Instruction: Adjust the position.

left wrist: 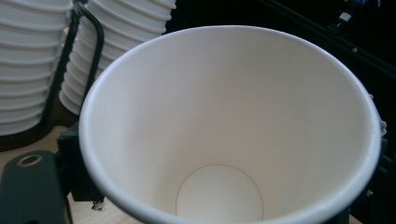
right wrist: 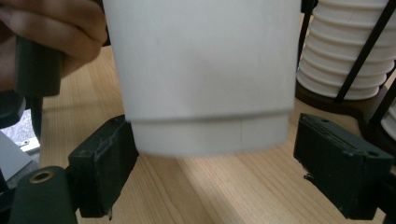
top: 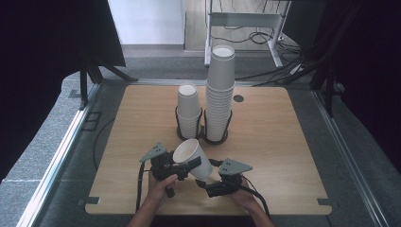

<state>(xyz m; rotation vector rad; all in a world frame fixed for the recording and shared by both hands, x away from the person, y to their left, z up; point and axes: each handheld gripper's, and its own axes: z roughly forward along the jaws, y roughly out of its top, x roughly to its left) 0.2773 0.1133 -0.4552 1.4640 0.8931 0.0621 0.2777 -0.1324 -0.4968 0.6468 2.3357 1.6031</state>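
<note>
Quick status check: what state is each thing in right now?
Cup: empty, tilted, off the table, held by left gripper.
Right gripper: open, jaws either side of cup's base.
Short stack: upright in holder.
Tall stack: upright in holder.

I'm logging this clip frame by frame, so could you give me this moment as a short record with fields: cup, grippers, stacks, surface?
cup: one white paper cup, tilted, empty inside, lifted off the table
left gripper: shut on the paper cup near its rim
right gripper: open, jaws either side of the cup's base, right jaw clearly apart from it
stacks: short stack and tall stack, each in a black wire holder
surface: wooden table
</note>
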